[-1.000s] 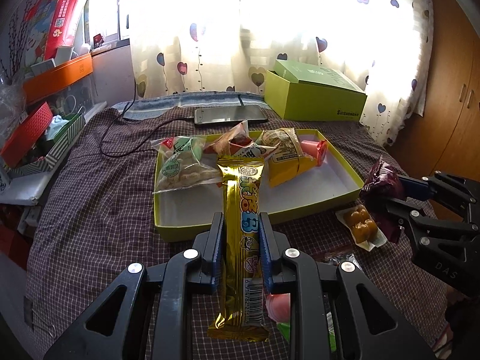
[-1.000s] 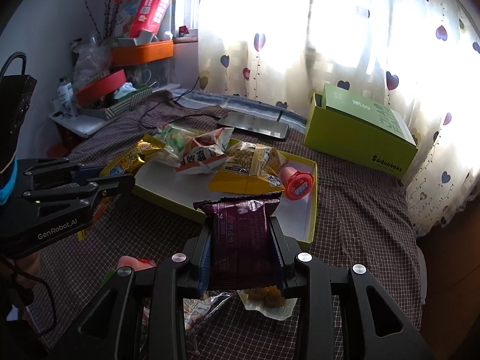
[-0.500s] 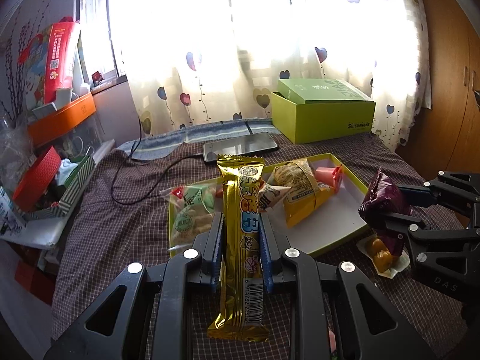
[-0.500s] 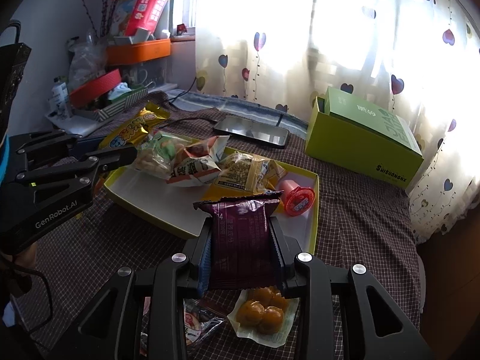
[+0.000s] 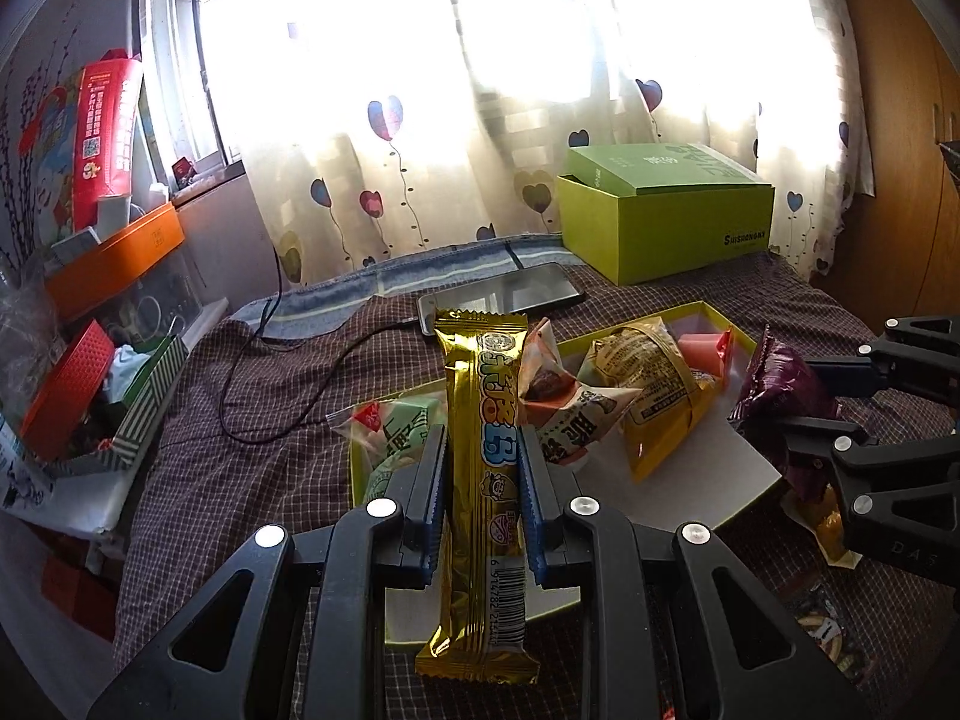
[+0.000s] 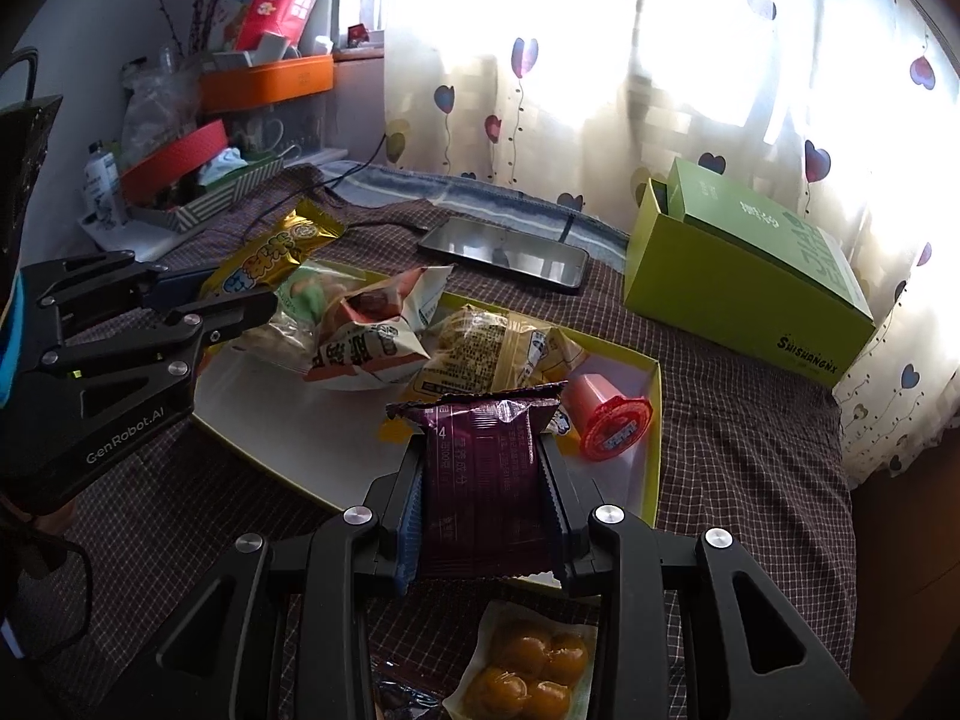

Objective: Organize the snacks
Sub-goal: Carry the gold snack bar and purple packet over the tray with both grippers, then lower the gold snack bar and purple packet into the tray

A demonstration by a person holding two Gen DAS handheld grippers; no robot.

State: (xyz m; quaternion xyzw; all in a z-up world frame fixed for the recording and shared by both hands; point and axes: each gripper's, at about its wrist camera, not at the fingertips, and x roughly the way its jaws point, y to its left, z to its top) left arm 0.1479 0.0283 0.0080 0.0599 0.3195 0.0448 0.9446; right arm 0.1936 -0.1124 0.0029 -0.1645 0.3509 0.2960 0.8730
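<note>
My left gripper (image 5: 483, 468) is shut on a long gold snack bar (image 5: 487, 498) and holds it over the near left part of the yellow-green tray (image 5: 729, 324). It also shows in the right wrist view (image 6: 240, 294), with the gold bar (image 6: 270, 255) there. My right gripper (image 6: 480, 474) is shut on a purple snack packet (image 6: 483, 492) above the tray's (image 6: 651, 456) near edge; the left wrist view shows this gripper (image 5: 780, 396) and packet (image 5: 780, 384) too. Several snack bags (image 6: 384, 336) and a red-lidded jelly cup (image 6: 612, 423) lie in the tray.
A pack of orange sweets (image 6: 522, 669) lies on the checked bedspread below my right gripper. A phone (image 6: 504, 252) on a cable and a green box (image 6: 750, 288) sit beyond the tray. Cluttered shelves (image 5: 108, 312) stand at the left.
Both grippers moved forward over the tray with their snacks still held. The tray looks closer and larger in both views.
</note>
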